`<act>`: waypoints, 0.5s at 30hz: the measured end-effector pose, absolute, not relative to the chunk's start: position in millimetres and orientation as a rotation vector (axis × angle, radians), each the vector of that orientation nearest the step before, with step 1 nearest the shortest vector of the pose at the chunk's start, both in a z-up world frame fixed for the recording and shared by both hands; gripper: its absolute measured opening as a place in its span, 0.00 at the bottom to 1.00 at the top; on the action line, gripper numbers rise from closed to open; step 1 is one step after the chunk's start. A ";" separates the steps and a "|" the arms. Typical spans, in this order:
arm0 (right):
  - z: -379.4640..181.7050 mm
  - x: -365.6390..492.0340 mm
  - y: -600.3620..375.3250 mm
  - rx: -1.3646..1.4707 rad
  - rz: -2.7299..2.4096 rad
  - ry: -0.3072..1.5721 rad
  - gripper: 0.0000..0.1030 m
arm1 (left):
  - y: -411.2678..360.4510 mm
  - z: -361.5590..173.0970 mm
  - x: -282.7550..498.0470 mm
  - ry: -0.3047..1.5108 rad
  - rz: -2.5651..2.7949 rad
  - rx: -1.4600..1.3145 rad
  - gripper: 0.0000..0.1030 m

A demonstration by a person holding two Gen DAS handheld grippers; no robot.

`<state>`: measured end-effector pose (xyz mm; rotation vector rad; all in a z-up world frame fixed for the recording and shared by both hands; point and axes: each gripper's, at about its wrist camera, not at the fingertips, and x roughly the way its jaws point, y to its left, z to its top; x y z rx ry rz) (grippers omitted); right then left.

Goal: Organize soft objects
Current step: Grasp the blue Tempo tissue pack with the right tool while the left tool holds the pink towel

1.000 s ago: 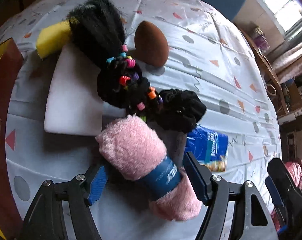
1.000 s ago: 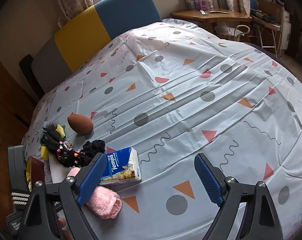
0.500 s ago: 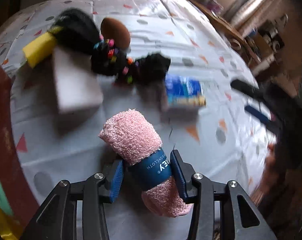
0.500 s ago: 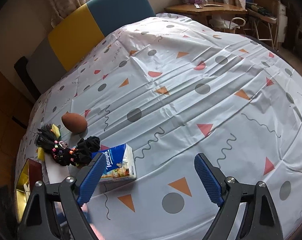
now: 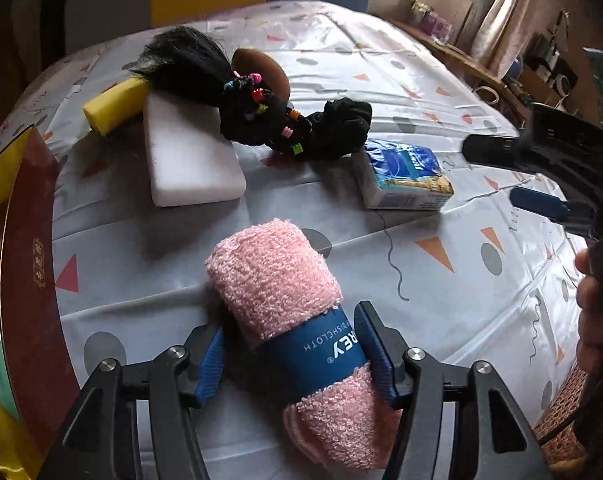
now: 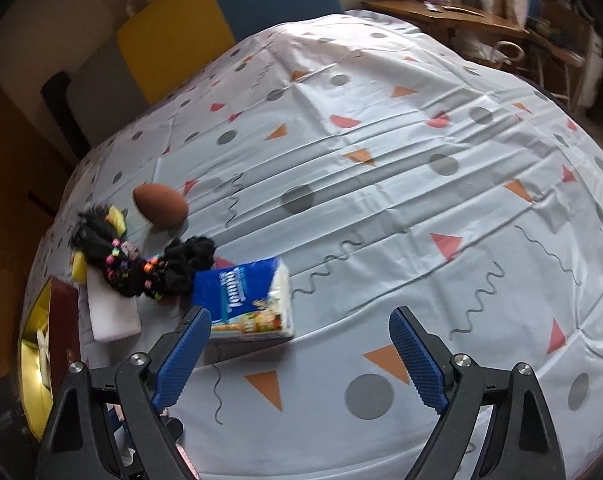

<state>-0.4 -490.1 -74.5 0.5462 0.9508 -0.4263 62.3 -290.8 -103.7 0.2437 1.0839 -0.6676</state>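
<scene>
A rolled pink towel with a blue paper band lies between the fingers of my left gripper, whose jaws are opening. The right pad touches the band, and a dark gap shows at the left pad. Behind it lie a white sponge block, a yellow sponge, a black hair piece with coloured bands, a black scrunchie and a brown egg-shaped puff. My right gripper stands open and empty above the cloth, just in front of a blue tissue pack.
A dark red box with a gold inside stands at the table's left edge. The patterned tablecloth covers the whole table. A blue and yellow chair back is behind it, with a wooden side table at the far right.
The left gripper closed on the pink towel, drew it away from the pile toward the near edge, and its jaws have widened again. The right gripper drifted slightly toward the tissue pack.
</scene>
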 end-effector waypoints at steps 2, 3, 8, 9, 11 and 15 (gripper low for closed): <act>-75.4 7.7 -480.8 0.506 -0.385 0.968 0.89 | -287.3 -104.3 59.2 1.060 -0.683 0.245 0.59; -76.7 13.1 -475.5 0.479 -0.371 0.982 0.89 | -286.0 -104.6 58.1 1.049 -0.688 0.242 0.59; -88.3 45.6 -455.1 0.350 -0.328 1.023 1.00 | -267.4 -103.1 50.0 1.021 -0.704 0.228 0.59; -93.3 53.0 -452.5 0.328 -0.326 1.034 1.00 | -265.0 -102.7 49.0 1.020 -0.706 0.226 0.59; -102.1 61.1 -450.1 0.277 -0.340 1.053 0.84 | -265.1 -104.0 49.5 1.020 -0.712 0.211 0.59; -112.9 63.7 -454.4 0.300 -0.296 1.074 0.71 | -263.0 -103.5 47.5 1.009 -0.714 0.210 0.56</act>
